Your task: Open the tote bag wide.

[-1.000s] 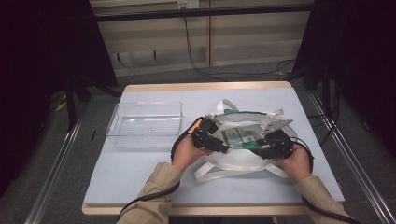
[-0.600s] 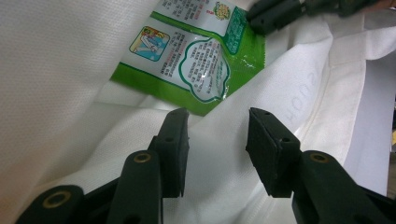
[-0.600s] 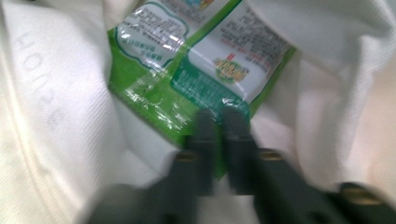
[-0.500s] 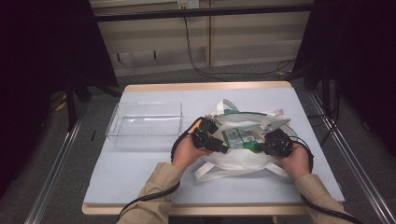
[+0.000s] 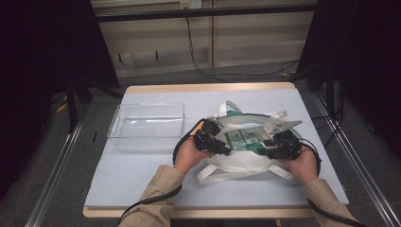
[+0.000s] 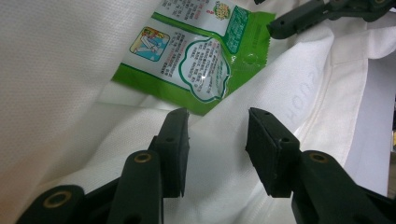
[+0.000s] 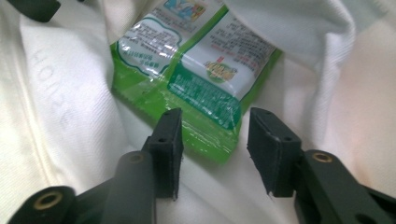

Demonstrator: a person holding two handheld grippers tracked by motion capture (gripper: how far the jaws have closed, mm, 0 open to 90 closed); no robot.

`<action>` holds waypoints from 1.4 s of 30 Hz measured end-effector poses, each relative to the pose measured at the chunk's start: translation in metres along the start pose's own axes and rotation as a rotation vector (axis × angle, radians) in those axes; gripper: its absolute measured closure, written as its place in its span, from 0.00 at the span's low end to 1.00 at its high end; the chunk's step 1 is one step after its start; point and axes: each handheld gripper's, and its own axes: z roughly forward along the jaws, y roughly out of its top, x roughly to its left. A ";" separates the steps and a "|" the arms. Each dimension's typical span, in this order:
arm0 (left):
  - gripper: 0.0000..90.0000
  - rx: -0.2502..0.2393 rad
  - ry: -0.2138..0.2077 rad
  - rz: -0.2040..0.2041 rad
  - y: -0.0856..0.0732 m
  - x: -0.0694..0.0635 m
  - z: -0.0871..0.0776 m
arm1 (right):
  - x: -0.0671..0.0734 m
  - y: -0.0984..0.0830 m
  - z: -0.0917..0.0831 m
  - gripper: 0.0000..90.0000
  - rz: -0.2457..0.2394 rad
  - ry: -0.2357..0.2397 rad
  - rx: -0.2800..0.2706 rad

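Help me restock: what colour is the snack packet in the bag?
Green and white packet, clearest in the right gripper view.

High view dim, surroundings near black. Gripper views evenly lit and sharp; glare on the green packet (image 6: 196,60) just beyond the jaws.

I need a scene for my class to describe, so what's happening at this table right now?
A person works a white cloth bag on the table with a gripper in each hand. A green snack packet lies in the bag's open mouth. The left gripper and right gripper both reach in; the right one's jaws have just been opening and now stand apart around the packet's end. A clear plastic tray sits beside the bag.
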 end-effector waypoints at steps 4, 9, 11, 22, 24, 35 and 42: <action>0.65 -0.018 -0.006 -0.020 0.000 -0.002 0.001 | 0.001 -0.006 0.004 0.53 0.010 0.021 0.037; 0.65 -0.015 -0.004 -0.018 0.000 -0.002 0.001 | 0.002 -0.008 0.005 0.50 0.008 0.007 0.029; 0.65 -0.014 0.002 -0.022 0.000 -0.003 0.001 | 0.003 -0.007 0.006 0.49 -0.001 -0.006 0.039; 0.65 0.000 -0.006 -0.005 0.000 0.000 0.000 | 0.001 -0.004 0.003 0.49 -0.001 -0.013 0.039; 0.65 -0.009 -0.004 -0.012 0.000 -0.001 0.001 | 0.001 -0.005 0.002 0.49 0.006 -0.004 0.036; 0.65 -0.011 -0.009 -0.017 -0.001 0.000 0.002 | 0.000 -0.008 0.001 0.52 0.018 0.012 0.057; 0.65 -0.011 -0.001 -0.017 -0.001 0.000 0.002 | 0.001 -0.008 0.002 0.54 0.010 0.000 0.054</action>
